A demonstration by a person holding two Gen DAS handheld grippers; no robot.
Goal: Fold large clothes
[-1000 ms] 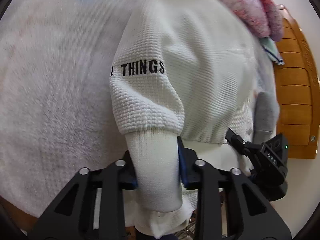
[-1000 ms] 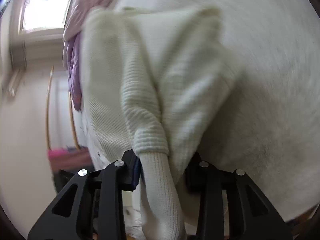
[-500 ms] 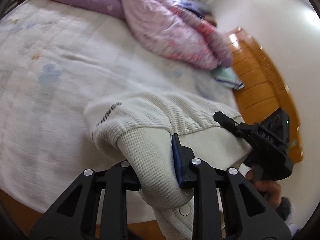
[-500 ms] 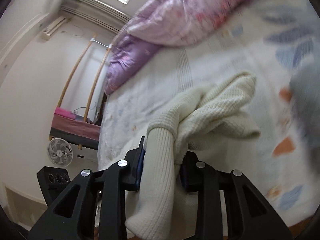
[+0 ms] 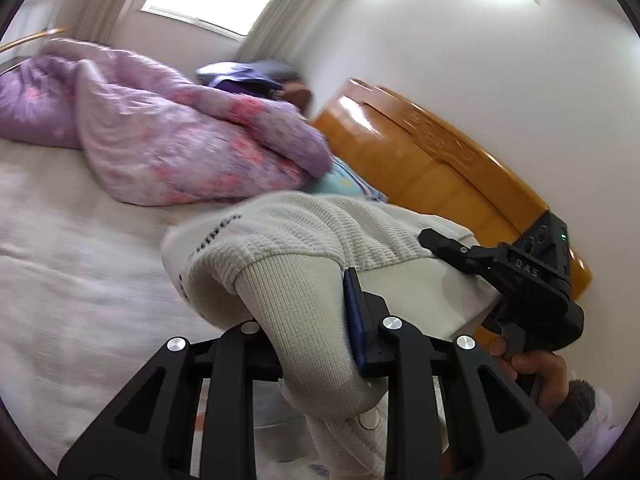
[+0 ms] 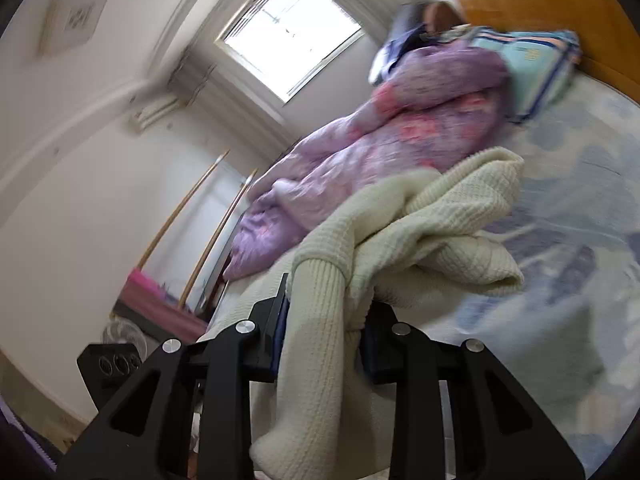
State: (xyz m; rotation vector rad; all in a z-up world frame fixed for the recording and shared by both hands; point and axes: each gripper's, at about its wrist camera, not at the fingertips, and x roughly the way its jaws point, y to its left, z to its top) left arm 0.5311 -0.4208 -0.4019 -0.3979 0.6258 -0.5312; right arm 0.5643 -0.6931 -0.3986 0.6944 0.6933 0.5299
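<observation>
While a purple quilt (image 5: pixel 180 136) with pink blotches lies heaped across the upper left of the left wrist view, the cream sweater (image 5: pixel 320 232) bulges in the middle of the frame above the pale bed (image 5: pixel 60 280). Its body is a waffle knit, its cuffs ribbed. The left gripper (image 5: pixel 308 328) is clenched on one ribbed cuff at lower centre. At the right edge the right gripper (image 5: pixel 532 280) shows as a black block against the sweater's hem, with an orange wooden headboard (image 5: pixel 440 168) curving behind it. In the right wrist view the right gripper (image 6: pixel 324 332) grasps the other ribbed cuff, and the sweater bunches in loose folds toward the right centre. A teal pillow (image 6: pixel 536 64) sits at upper right beside the quilt, a window (image 6: pixel 288 36) glows at top, and a white fan (image 6: pixel 120 336) stands at lower left.
</observation>
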